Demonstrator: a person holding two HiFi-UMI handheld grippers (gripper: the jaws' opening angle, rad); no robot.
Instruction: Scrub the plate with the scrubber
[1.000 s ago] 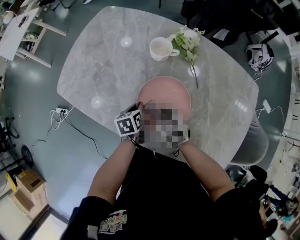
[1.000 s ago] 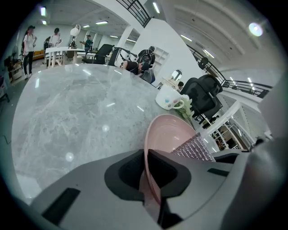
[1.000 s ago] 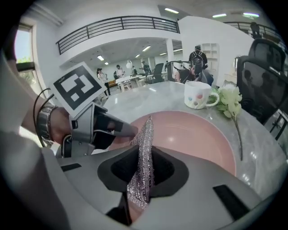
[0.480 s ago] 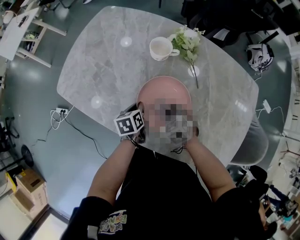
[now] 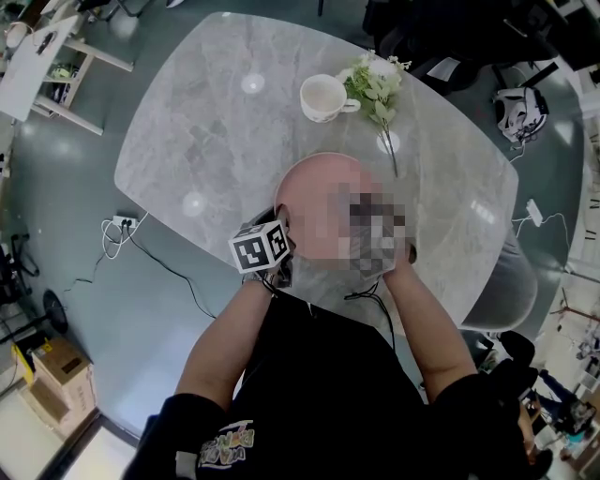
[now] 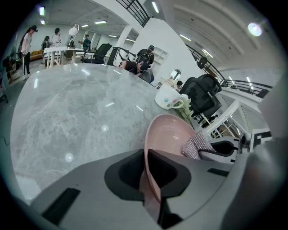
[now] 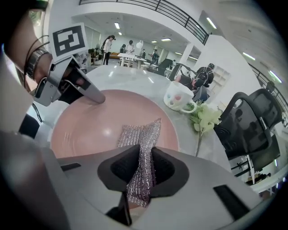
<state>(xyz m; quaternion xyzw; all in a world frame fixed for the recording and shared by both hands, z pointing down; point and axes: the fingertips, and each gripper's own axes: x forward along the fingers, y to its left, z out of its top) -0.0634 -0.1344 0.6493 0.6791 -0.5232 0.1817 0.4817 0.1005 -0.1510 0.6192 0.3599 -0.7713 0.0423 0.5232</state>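
The pink plate (image 7: 103, 123) is being held by its near rim between the jaws of the left gripper (image 6: 146, 175), which are standing narrowly apart and are pressed on either side of the rim. The silvery mesh scrubber (image 7: 141, 148) is being pinched between the jaws of the right gripper (image 7: 141, 177), and its free end is being laid against the plate's inner face, toward the right side. The plate is being kept over the near part of the table (image 5: 216, 122), close to the person's body (whether it is resting flat or is tipped up cannot be told).

The table is being shown as a rounded slab of pale grey marble, glossy enough that ceiling lights are being mirrored in it as bright spots. A white cup (image 5: 323, 97) is standing at its far side, just beside a sprig of pale flowers (image 5: 375, 84). Around the table a smooth grey-green floor (image 5: 75, 216) is being seen, with a power strip (image 5: 122, 223) and trailing cables to the left and a cardboard box (image 5: 61, 361) further left. Beyond, an open white hall is being lit by strip lights, with a railing (image 7: 148, 6) overhead and people (image 6: 27, 42) standing by a far white desk (image 6: 58, 51).
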